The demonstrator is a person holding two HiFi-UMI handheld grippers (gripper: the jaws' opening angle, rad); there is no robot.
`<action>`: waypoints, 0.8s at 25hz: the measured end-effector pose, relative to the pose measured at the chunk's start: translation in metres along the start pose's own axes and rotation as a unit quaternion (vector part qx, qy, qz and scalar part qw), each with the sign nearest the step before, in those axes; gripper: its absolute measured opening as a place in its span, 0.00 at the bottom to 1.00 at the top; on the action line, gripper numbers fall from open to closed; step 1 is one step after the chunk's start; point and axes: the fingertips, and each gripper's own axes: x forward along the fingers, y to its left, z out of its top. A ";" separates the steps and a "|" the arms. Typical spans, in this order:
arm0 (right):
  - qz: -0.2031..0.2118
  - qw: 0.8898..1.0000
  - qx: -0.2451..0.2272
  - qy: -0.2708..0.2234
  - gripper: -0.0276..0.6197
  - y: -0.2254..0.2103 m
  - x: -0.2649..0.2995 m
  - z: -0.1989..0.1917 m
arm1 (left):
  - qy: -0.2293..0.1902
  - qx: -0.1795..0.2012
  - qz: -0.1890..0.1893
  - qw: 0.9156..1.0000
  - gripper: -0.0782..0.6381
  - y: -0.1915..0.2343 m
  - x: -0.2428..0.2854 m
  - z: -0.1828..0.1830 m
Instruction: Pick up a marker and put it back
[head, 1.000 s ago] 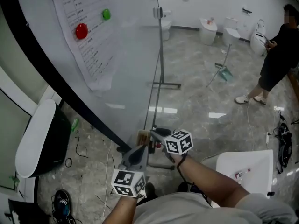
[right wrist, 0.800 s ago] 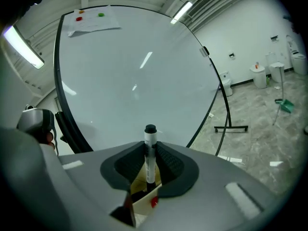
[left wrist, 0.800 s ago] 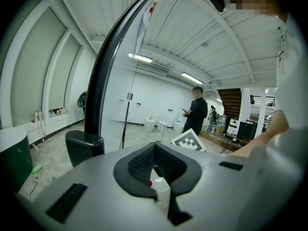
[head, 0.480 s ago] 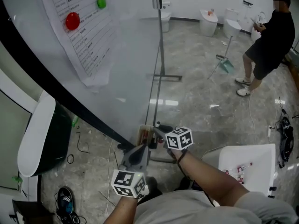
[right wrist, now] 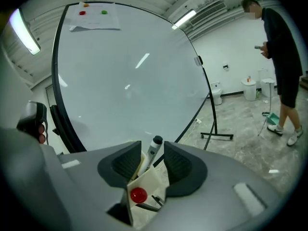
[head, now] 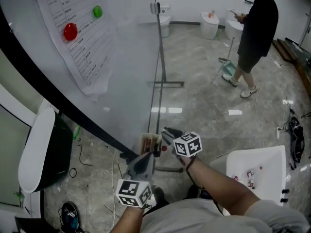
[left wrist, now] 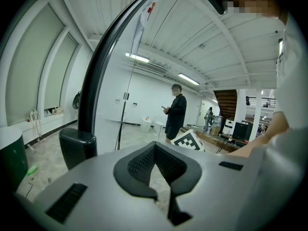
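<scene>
Risks tipping the marker (right wrist: pixel 150 154) or dragging its box (right wrist: pixel 147 182) loose by closing off-centre, right gripper (right wrist: pixel 153 147) narrowly open around the marker standing in that box, left gripper (left wrist: pixel 154 150) closed on nothing.

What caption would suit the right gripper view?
Right gripper, jaws open, frames a marker standing in its holder by the whiteboard.
</scene>
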 end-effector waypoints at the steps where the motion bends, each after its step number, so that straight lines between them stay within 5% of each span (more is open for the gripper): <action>1: -0.004 1.000 -0.002 -0.005 0.23 -0.002 -0.005 0.004 | -0.002 0.001 -0.003 1.000 0.11 -0.001 0.001 0.002; 10: -0.033 0.996 -0.065 -0.047 0.23 -0.001 -0.063 0.054 | -0.019 0.027 -0.037 0.999 0.11 -0.026 0.017 0.030; 20: -0.059 0.981 -0.134 -0.126 0.07 0.031 -0.157 0.124 | -0.051 0.054 -0.076 0.994 0.11 -0.057 0.048 0.073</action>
